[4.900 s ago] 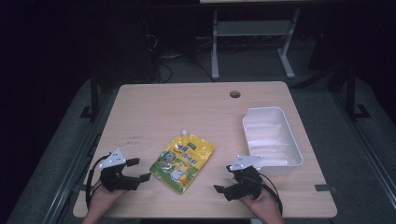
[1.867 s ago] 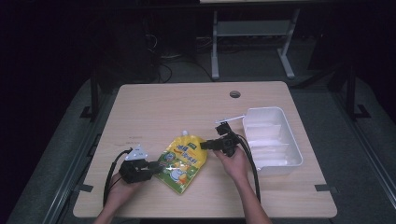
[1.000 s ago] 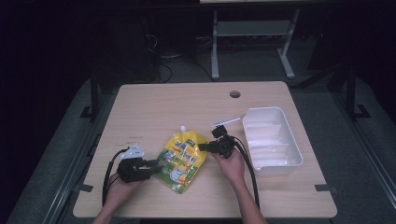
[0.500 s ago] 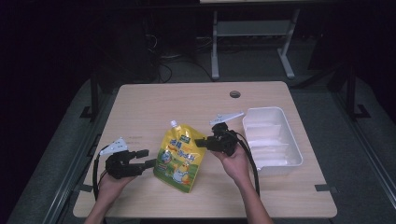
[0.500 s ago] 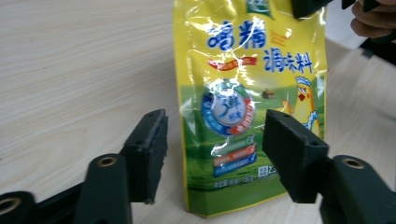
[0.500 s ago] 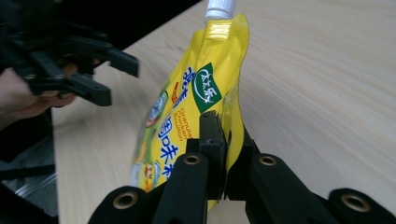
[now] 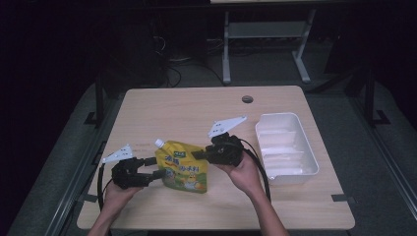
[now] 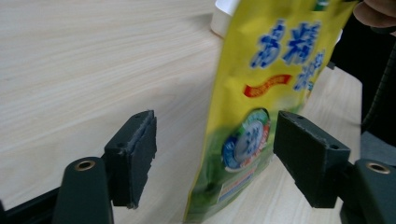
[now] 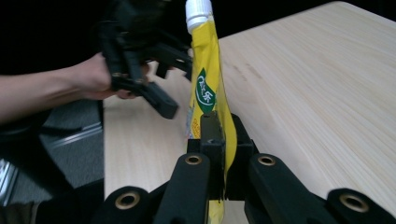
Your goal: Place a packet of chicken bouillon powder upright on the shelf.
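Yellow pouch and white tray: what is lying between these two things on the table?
In the high view, the right gripper, shut on the yellow pouch, and its hand sit between pouch and white tray.

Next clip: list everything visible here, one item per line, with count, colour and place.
Spouted drink pouch: one, yellow with a white cap, held upright above the table's near middle.
Plastic tray: one, white, rectangular, on the table's right side.
Wooden table: one, light wood, with a round cable hole near its far edge.
Metal frame: one, grey, on the floor behind the table.
Left hand-held gripper: one, black, jaws just been opening, either side of the pouch's lower part, pads clear of it.
Right hand-held gripper: one, black, clamped on the pouch's edge.
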The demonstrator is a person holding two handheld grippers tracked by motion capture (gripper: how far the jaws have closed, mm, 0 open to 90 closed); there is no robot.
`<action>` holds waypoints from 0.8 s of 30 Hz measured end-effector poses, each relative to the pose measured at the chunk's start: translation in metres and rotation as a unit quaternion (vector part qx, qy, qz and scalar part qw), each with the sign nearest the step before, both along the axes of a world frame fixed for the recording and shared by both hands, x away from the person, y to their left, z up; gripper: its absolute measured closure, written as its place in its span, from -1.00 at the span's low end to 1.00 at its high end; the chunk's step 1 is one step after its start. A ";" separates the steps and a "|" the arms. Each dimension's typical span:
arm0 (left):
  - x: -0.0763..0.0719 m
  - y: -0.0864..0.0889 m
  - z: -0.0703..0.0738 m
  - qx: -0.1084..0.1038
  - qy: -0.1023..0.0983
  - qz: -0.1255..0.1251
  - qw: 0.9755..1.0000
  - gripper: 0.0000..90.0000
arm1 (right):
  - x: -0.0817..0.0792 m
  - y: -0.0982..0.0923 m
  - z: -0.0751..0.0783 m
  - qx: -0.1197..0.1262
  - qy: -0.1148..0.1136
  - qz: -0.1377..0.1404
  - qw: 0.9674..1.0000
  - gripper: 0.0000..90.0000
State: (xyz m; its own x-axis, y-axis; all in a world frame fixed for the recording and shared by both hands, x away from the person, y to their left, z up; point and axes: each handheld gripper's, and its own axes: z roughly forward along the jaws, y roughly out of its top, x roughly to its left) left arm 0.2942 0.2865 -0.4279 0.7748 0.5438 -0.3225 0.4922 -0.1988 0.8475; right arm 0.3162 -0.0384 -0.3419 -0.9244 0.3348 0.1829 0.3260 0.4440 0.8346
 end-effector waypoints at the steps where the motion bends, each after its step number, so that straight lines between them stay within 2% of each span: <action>1: 0.000 -0.001 -0.001 -0.006 0.004 -0.003 1.000 -0.36 | -0.002 0.002 0.002 -0.001 -0.004 0.009 1.000 0.97; 3: 0.000 -0.002 -0.001 -0.012 0.006 -0.013 1.000 -0.34 | -0.006 0.006 0.005 -0.003 -0.013 0.023 1.000 0.97; 7: 0.000 -0.003 -0.001 -0.026 0.011 -0.036 0.999 -0.10 | -0.010 0.010 0.009 -0.012 -0.026 0.041 0.999 0.97; 9: 0.000 -0.003 -0.002 -0.039 0.016 -0.051 0.998 -0.04 | -0.011 0.011 0.009 -0.014 -0.029 0.045 0.998 0.97; 14: -0.001 -0.005 -0.001 -0.038 0.012 -0.059 0.997 0.21 | -0.009 0.008 0.010 -0.016 -0.030 0.044 0.998 0.96; 19: -0.002 -0.005 0.001 -0.047 0.009 -0.062 0.997 0.45 | -0.007 0.006 0.010 -0.011 -0.028 0.040 0.999 0.96; 24: -0.006 -0.006 0.005 -0.044 -0.006 -0.072 0.996 0.65 | -0.005 0.003 0.009 -0.011 -0.026 0.030 0.999 0.95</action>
